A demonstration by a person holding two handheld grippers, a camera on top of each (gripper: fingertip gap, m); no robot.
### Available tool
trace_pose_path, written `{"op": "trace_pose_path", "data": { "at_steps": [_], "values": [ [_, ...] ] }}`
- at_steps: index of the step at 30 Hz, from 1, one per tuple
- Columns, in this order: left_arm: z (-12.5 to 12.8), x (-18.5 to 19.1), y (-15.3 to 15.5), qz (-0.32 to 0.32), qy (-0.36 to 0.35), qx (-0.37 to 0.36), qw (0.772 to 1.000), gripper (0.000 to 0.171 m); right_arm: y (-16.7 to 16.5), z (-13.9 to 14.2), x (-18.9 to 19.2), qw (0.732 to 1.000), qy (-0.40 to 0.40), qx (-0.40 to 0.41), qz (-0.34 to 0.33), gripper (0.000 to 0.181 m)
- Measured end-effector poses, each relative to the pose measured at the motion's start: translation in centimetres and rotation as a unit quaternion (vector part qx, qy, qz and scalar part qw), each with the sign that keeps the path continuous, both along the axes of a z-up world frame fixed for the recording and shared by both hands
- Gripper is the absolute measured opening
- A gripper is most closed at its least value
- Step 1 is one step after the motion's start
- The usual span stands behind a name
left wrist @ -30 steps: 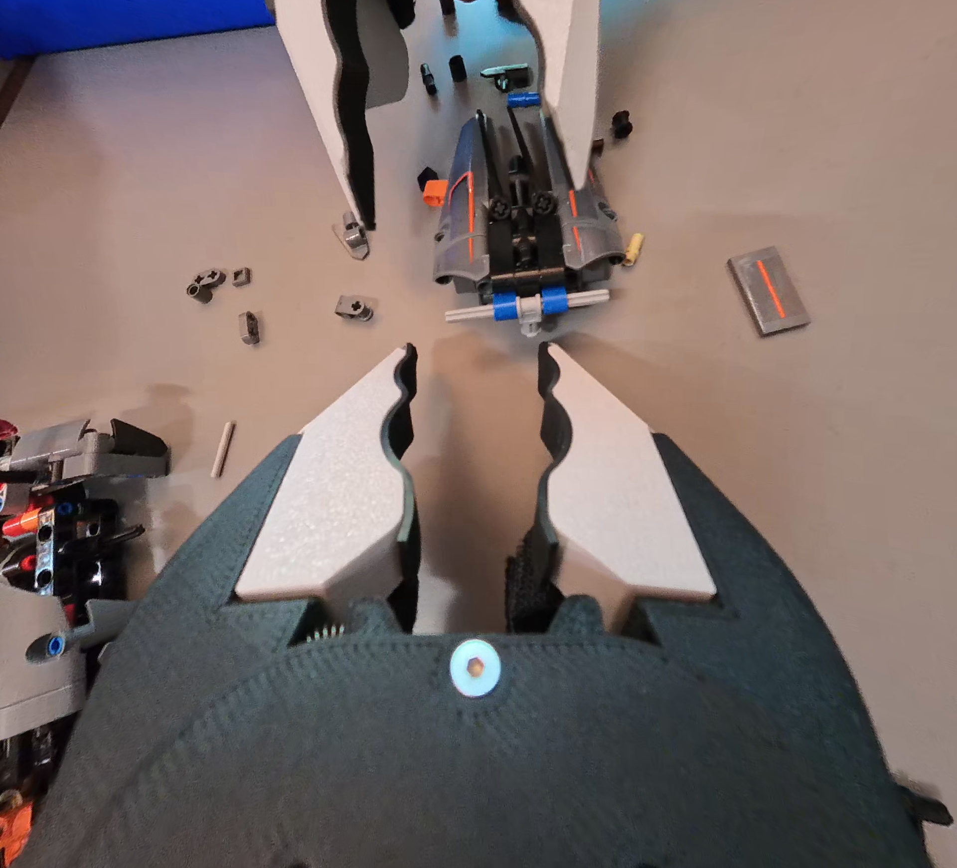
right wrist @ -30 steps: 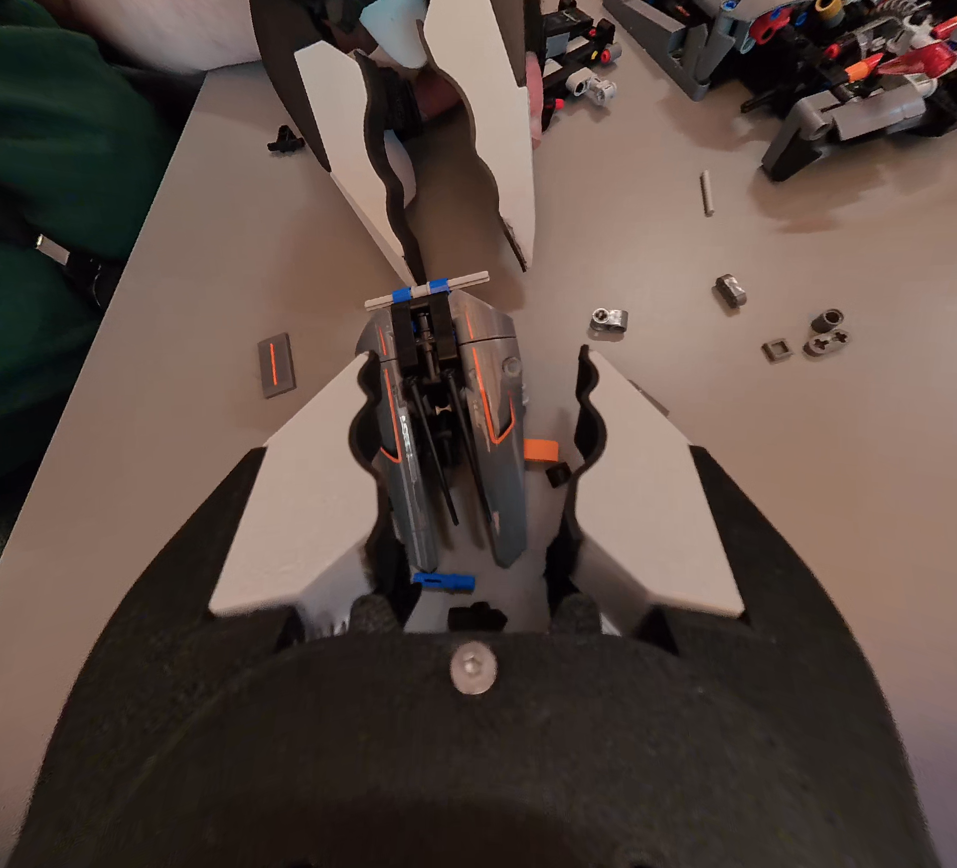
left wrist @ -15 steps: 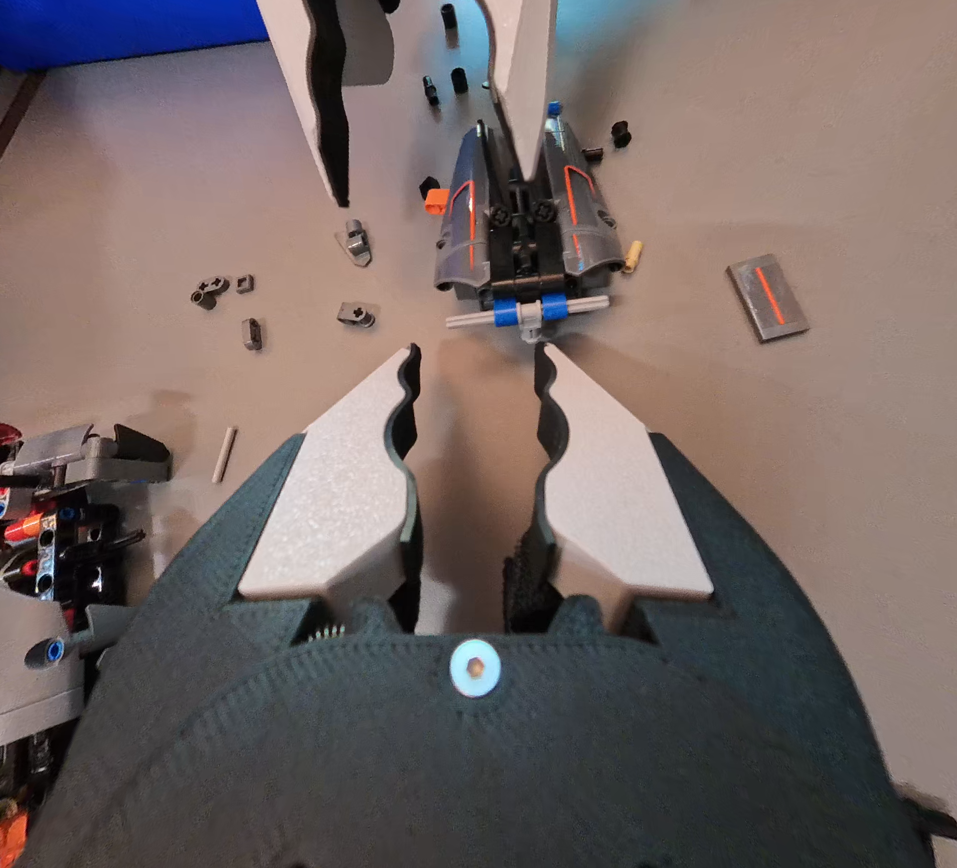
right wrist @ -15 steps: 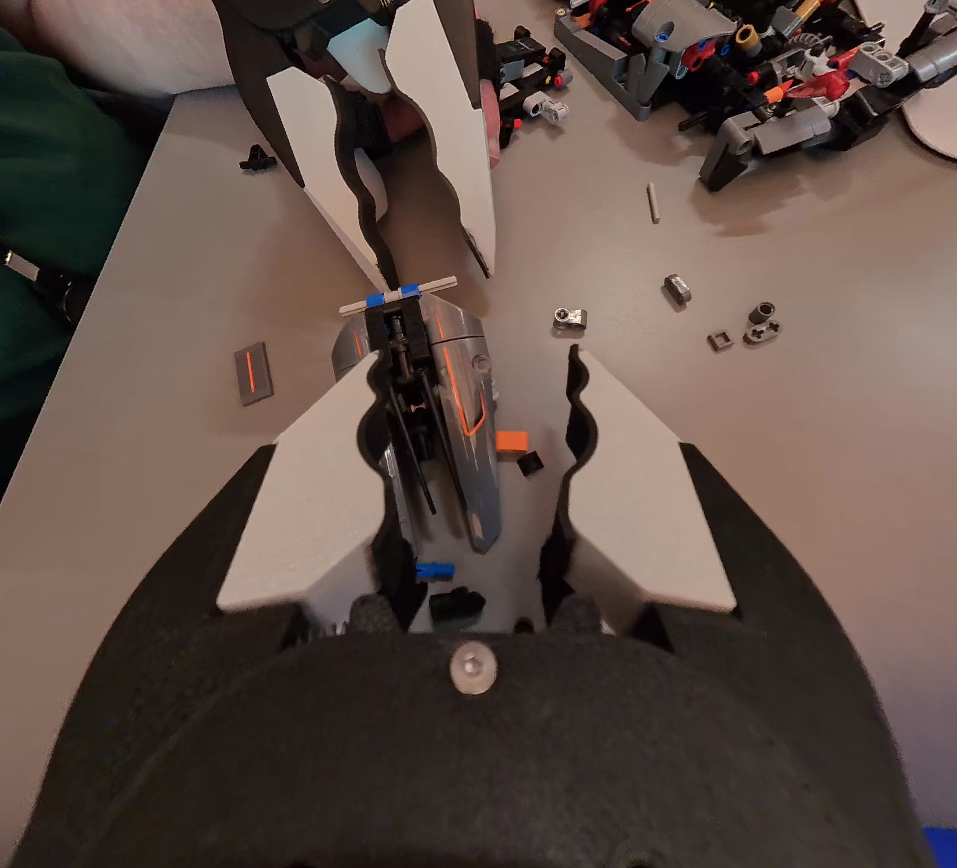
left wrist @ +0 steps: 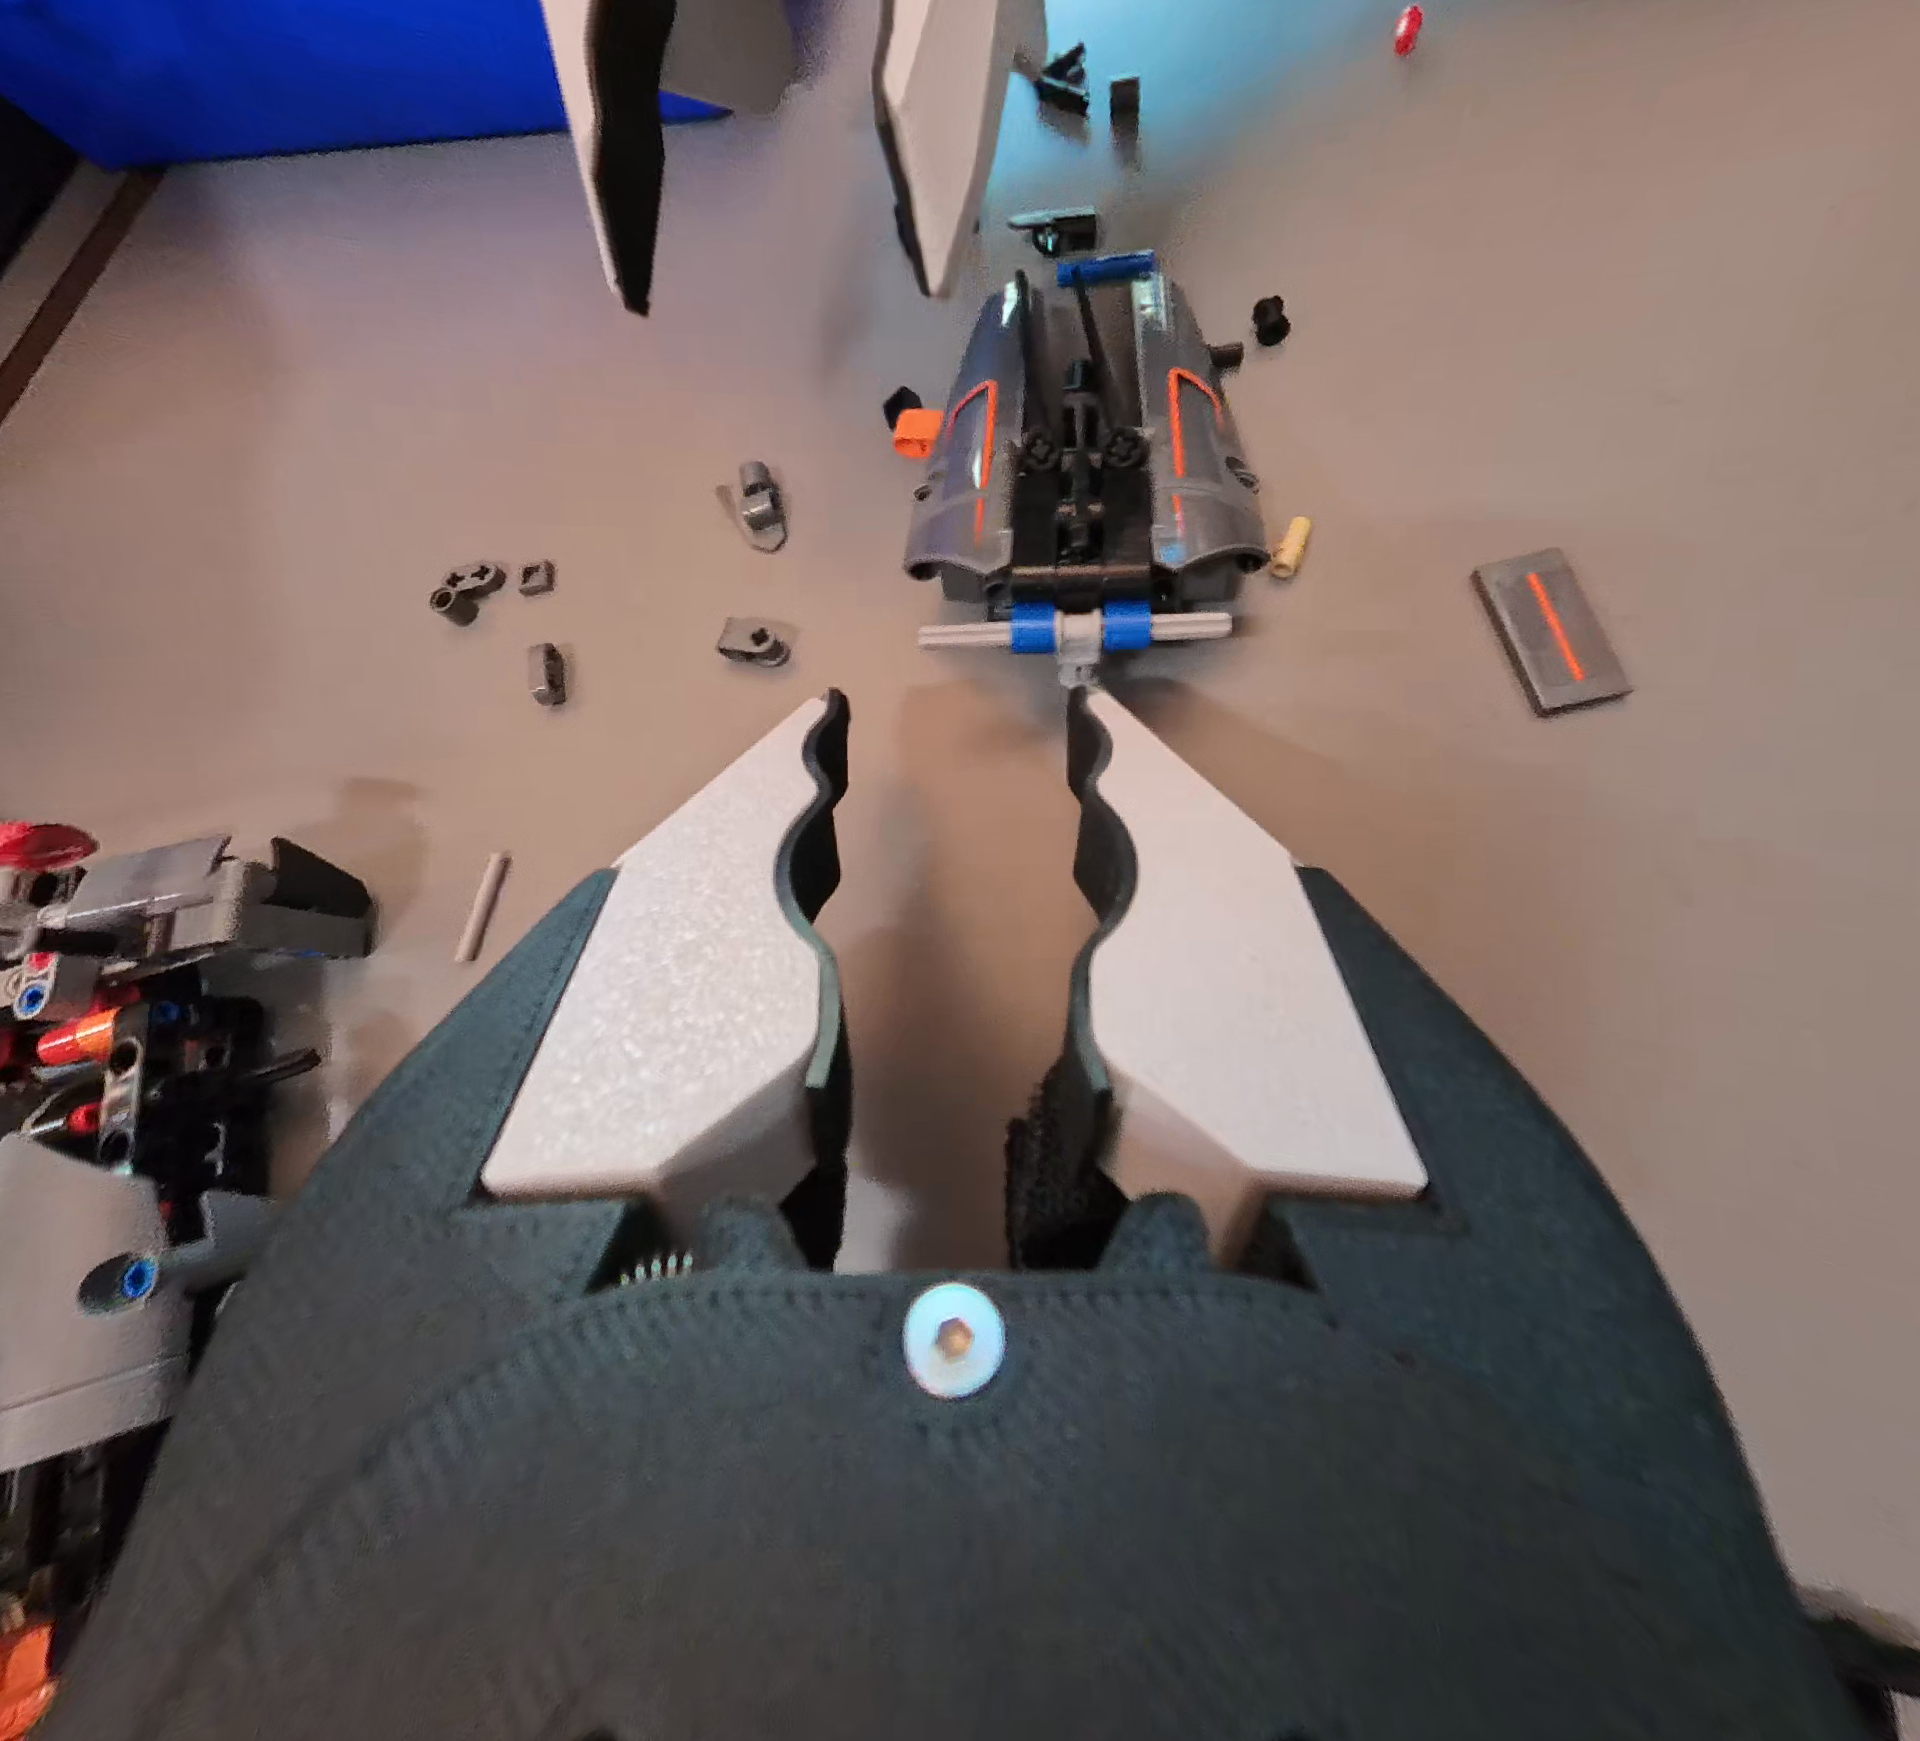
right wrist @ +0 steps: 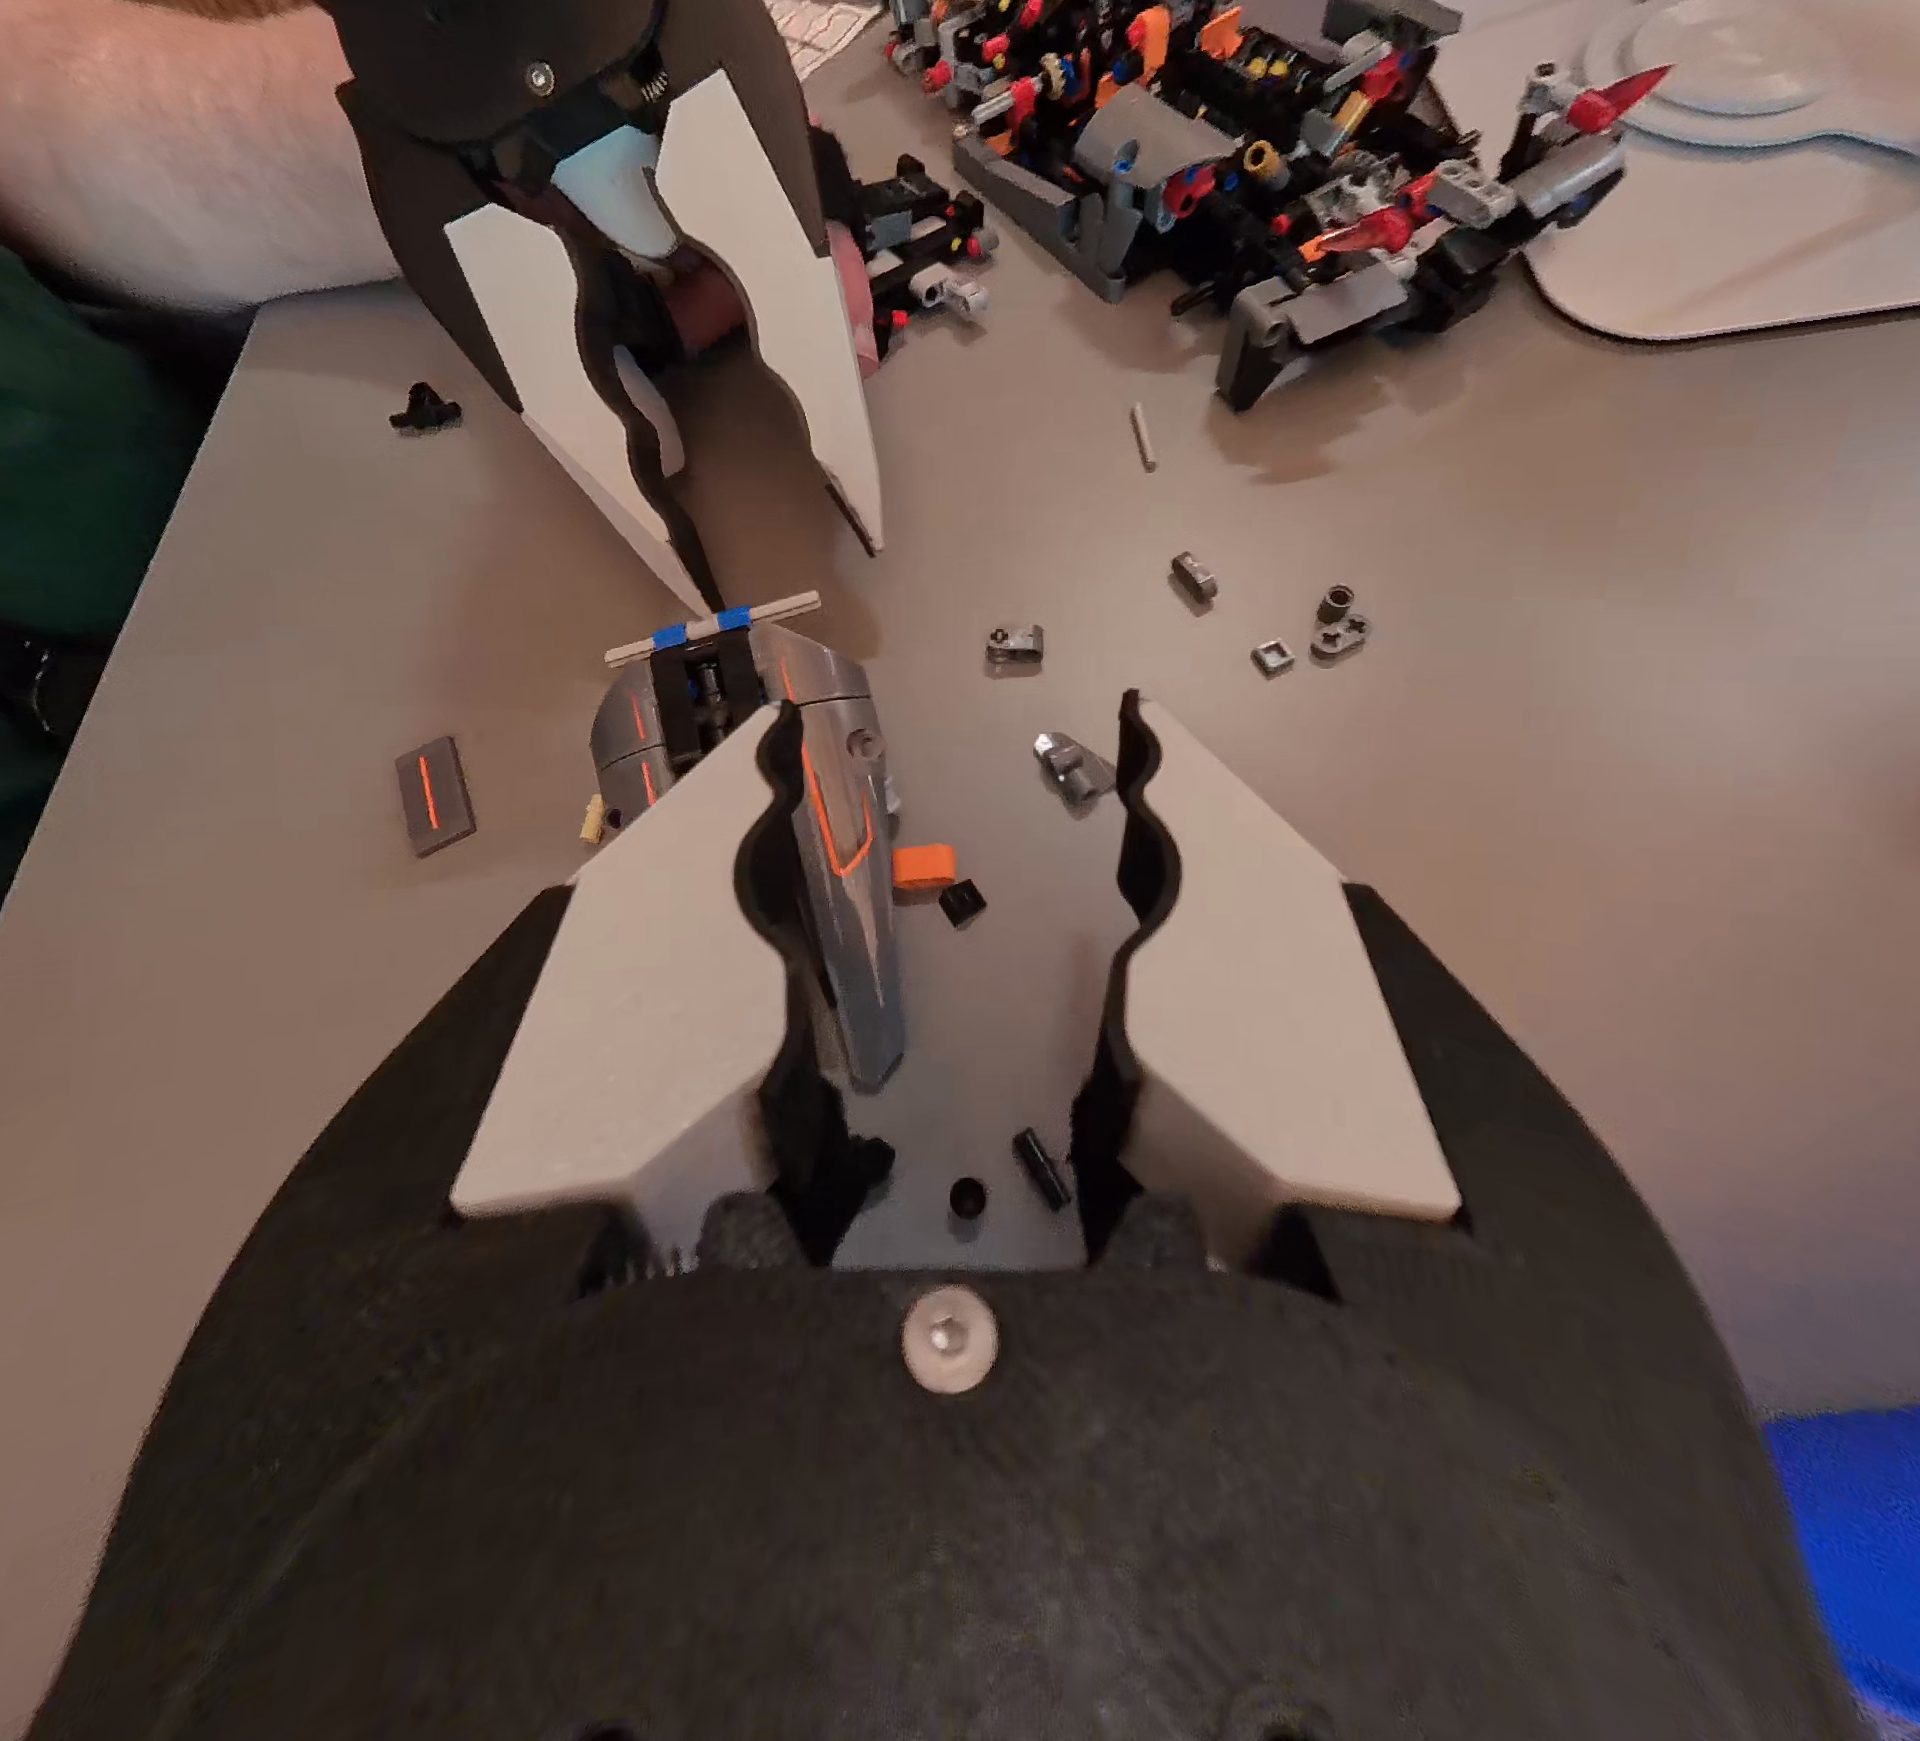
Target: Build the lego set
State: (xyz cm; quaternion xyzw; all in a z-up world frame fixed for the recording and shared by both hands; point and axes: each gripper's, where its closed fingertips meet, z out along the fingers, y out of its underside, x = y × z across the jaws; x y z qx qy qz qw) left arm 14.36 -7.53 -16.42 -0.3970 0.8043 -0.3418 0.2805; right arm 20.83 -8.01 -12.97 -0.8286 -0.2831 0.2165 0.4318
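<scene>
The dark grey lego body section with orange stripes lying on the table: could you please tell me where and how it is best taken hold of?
Probably grip the dark grey lego body section with orange stripes across its two smooth curved outer panels, near the wider end by the light grey cross axle. Come from above with the open right tongs straddling it: the long sides are roughly parallel there, while the far end tapers and the axle is thin.

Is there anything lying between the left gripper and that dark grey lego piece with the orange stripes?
Nothing visible does. The left gripper is open just short of the grey lego subassembly, with only bare table between its tips and the light grey axle.
</scene>
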Motion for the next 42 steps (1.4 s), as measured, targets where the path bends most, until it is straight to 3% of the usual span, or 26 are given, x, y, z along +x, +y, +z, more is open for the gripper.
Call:
{"op": "trace_pose_path", "data": {
  "at_steps": [9,14,18,21,24,26,35,42],
  "values": [
    [1.6,-0.1,0.8,0.017,-0.031,-0.005,0.999,0.038,-0.1,0.6,0.8,1.0,0.007,0.007,-0.009,0.059],
    [1.1,-0.3,0.4,0.011,-0.012,0.006,1.0,0.041,-2.9,-0.6,-2.6,0.993,0.017,-0.065,0.093,0.066],
    [0.0,-0.4,-0.8,-0.007,0.019,0.014,1.0,0.045,-4.1,-3.1,-4.7,0.984,-0.044,-0.106,0.139,0.088],
    [-0.8,-0.3,-1.3,-0.013,0.028,0.029,0.999,0.045,-3.9,-4.7,-5.0,0.979,-0.102,-0.117,0.135,0.095],
    [-0.7,0.0,-1.5,-0.011,0.025,0.021,0.999,0.04,-3.4,-5.2,-5.4,0.977,-0.127,-0.113,0.129,0.095],
    [-0.6,0.2,-1.7,-0.006,0.025,0.013,1.0,0.039,-3.0,-5.3,-5.0,0.977,-0.143,-0.108,0.114,0.081],
    [0.5,1.0,-1.8,0.01,0.003,-0.02,1.0,0.035,-2.8,-4.2,-4.9,0.986,-0.032,-0.123,0.112,0.074],
    [2.4,1.2,-1.9,0.007,-0.043,-0.033,0.999,0.049,-3.4,-1.5,-4.9,0.969,0.144,-0.152,0.132,0.075]
  ]
}}
